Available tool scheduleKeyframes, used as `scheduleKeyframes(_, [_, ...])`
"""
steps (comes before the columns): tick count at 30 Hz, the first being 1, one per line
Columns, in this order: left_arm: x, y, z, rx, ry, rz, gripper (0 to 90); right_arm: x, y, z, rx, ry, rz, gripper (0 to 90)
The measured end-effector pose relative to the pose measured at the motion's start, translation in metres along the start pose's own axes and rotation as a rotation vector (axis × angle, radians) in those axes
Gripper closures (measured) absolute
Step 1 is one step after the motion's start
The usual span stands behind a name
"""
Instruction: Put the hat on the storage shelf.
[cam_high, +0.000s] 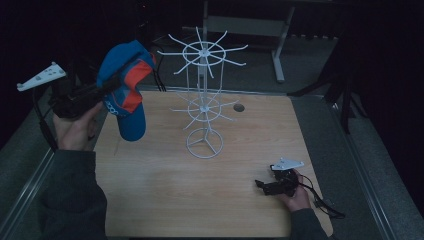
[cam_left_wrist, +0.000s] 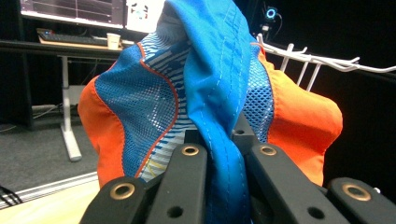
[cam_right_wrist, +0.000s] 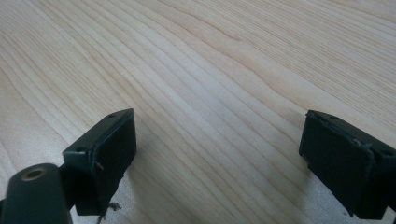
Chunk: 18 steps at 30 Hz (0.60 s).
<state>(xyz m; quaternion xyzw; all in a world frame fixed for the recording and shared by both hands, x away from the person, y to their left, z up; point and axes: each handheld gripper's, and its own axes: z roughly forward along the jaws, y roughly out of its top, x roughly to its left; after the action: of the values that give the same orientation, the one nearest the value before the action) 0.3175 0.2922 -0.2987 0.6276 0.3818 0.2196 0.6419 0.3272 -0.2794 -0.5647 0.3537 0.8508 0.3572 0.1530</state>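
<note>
The left claw (cam_high: 107, 86) is held up off the wooden surface (cam_high: 165, 190) at the left side of the high view, and its 2 jaws are pinched on a blue and orange cap (cam_high: 125, 85). In the left gripper view the jaws press together on a fold of the cap's (cam_left_wrist: 210, 93) blue fabric, with mesh panels and orange panels bulging out on both sides above them. The cap hangs in the air over the surface's left edge, just left of the white wire rack (cam_high: 204, 95) and level with its upper ring of prongs; whether cap and rack touch cannot be told. The rack stands upright near the middle of the surface on a round base.

The right claw (cam_high: 260, 184) rests low at the surface's near right corner, well apart from the rack. In the right gripper view its jaws are spread wide over bare wood (cam_right_wrist: 210, 70), with nothing between them.
</note>
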Motion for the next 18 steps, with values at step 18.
scheduleKeyframes(18, [-0.010,0.015,0.002,-0.022,-0.025,0.033,88.0,0.000,0.000,0.000,0.000,0.000,0.001,10.8])
